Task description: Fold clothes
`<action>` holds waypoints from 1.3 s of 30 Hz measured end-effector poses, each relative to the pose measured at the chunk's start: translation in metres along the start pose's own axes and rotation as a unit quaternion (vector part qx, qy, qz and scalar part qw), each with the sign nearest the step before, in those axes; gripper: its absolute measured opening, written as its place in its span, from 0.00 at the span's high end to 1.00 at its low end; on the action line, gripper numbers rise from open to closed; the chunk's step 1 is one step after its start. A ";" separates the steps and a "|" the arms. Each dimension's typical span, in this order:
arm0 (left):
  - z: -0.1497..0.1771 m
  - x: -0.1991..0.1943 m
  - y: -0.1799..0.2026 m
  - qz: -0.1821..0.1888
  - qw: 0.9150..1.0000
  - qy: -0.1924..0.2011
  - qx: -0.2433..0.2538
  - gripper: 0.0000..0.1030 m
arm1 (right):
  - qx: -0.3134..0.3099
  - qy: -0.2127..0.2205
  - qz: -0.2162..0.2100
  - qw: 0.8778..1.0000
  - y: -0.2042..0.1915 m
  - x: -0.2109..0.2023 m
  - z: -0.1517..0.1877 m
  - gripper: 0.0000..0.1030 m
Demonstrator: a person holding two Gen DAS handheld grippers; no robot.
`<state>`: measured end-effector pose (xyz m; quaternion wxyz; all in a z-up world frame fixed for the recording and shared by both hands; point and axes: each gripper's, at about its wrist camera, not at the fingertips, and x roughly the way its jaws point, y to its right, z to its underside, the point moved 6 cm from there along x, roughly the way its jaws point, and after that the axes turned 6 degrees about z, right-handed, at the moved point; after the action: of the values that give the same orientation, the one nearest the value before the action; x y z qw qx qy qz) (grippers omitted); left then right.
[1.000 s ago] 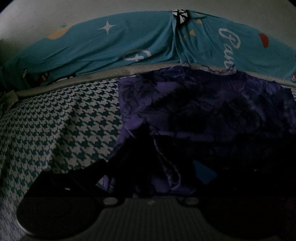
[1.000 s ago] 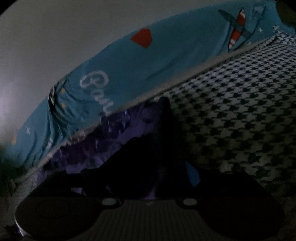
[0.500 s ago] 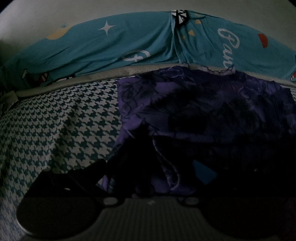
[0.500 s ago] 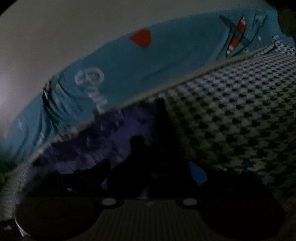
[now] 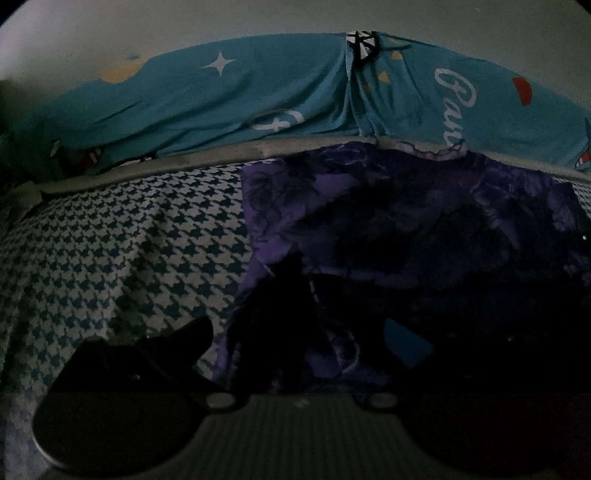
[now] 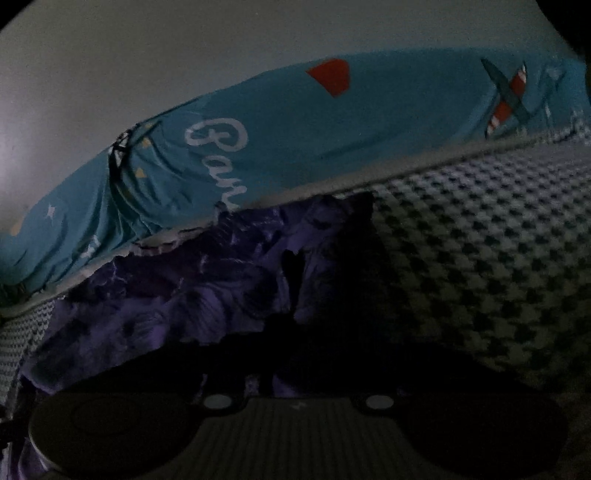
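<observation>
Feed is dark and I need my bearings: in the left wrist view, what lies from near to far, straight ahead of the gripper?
Left gripper → purple floral-print garment → grey piped mattress edge → teal printed pillows with white lettering → pale wall.

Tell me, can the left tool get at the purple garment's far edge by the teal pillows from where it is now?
Probably yes. The left tool already sits low on the purple garment, and only flat cloth lies between it and the far edge. Nothing stands on it; the teal pillows lie just behind.
</observation>
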<state>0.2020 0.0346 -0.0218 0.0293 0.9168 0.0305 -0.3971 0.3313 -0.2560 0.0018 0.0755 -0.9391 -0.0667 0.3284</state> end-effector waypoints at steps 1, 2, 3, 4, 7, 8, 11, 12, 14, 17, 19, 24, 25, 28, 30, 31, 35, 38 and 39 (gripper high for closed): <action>0.000 -0.002 -0.001 0.000 1.000 0.000 -0.001 0.01 | -0.001 0.004 0.000 1.000 -0.002 -0.002 -0.001 0.77; 0.000 -0.004 -0.003 -0.001 1.000 0.001 -0.001 0.00 | -0.003 0.010 -0.001 1.000 -0.005 -0.006 -0.002 0.77; 0.000 -0.006 -0.004 -0.002 1.000 0.001 -0.001 0.01 | -0.006 0.015 -0.002 1.000 -0.009 -0.009 -0.003 0.77; 0.001 -0.007 -0.005 -0.002 1.000 0.000 -0.001 0.01 | -0.008 0.020 -0.003 1.000 -0.012 -0.012 -0.005 0.77; 0.003 -0.012 -0.007 -0.001 1.000 -0.002 -0.001 0.00 | -0.030 0.039 -0.009 0.999 -0.027 -0.024 -0.007 0.78; 0.003 -0.013 -0.008 -0.001 1.000 -0.002 -0.002 0.00 | -0.037 0.044 -0.012 0.998 -0.031 -0.027 -0.008 0.78; 0.003 -0.018 -0.012 -0.001 1.000 -0.001 -0.004 0.01 | -0.047 0.056 -0.027 0.997 -0.047 -0.038 -0.009 0.78; 0.002 -0.019 -0.013 -0.001 1.000 0.000 -0.004 0.00 | -0.054 0.060 -0.030 0.996 -0.054 -0.040 -0.009 0.78; 0.002 -0.021 -0.015 -0.002 1.000 0.001 -0.005 0.00 | -0.067 0.066 -0.037 0.995 -0.066 -0.044 -0.009 0.78; 0.002 -0.023 -0.019 -0.006 1.000 0.001 -0.007 0.00 | -0.076 0.069 -0.046 0.994 -0.081 -0.048 -0.007 0.78; 0.002 -0.025 -0.022 -0.007 1.000 0.002 -0.008 0.00 | -0.076 0.069 -0.050 0.993 -0.088 -0.050 -0.007 0.78; 0.003 -0.028 -0.028 -0.013 1.000 0.003 -0.011 0.00 | -0.068 0.069 -0.064 0.993 -0.104 -0.053 -0.009 0.79; 0.003 -0.029 -0.030 -0.014 1.000 0.003 -0.011 0.01 | -0.064 0.067 -0.069 0.993 -0.108 -0.053 -0.009 0.79; 0.002 -0.030 -0.033 -0.017 1.000 0.003 -0.013 0.00 | -0.057 0.063 -0.084 0.993 -0.120 -0.055 -0.011 0.79; 0.002 -0.032 -0.036 -0.019 1.000 0.004 -0.015 0.00 | -0.060 0.063 -0.094 0.992 -0.131 -0.057 -0.013 0.79; 0.002 -0.032 -0.037 -0.020 1.000 0.005 -0.016 0.00 | -0.061 0.063 -0.100 0.991 -0.137 -0.058 -0.013 0.79; 0.002 -0.034 -0.040 -0.023 1.000 0.005 -0.018 0.00 | -0.072 0.064 -0.124 0.988 -0.165 -0.064 -0.014 0.79; 0.003 -0.036 -0.045 -0.027 0.999 0.004 -0.020 0.00 | -0.079 0.060 -0.142 0.985 -0.185 -0.061 -0.012 0.79; 0.003 -0.036 -0.047 -0.029 0.999 0.004 -0.021 0.00 | -0.081 0.058 -0.146 0.984 -0.192 -0.060 -0.010 0.79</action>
<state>0.1711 0.0796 0.0012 0.0368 0.9164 0.0649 -0.3932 0.2770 -0.0794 0.0818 0.0503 -0.9396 -0.2252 0.2527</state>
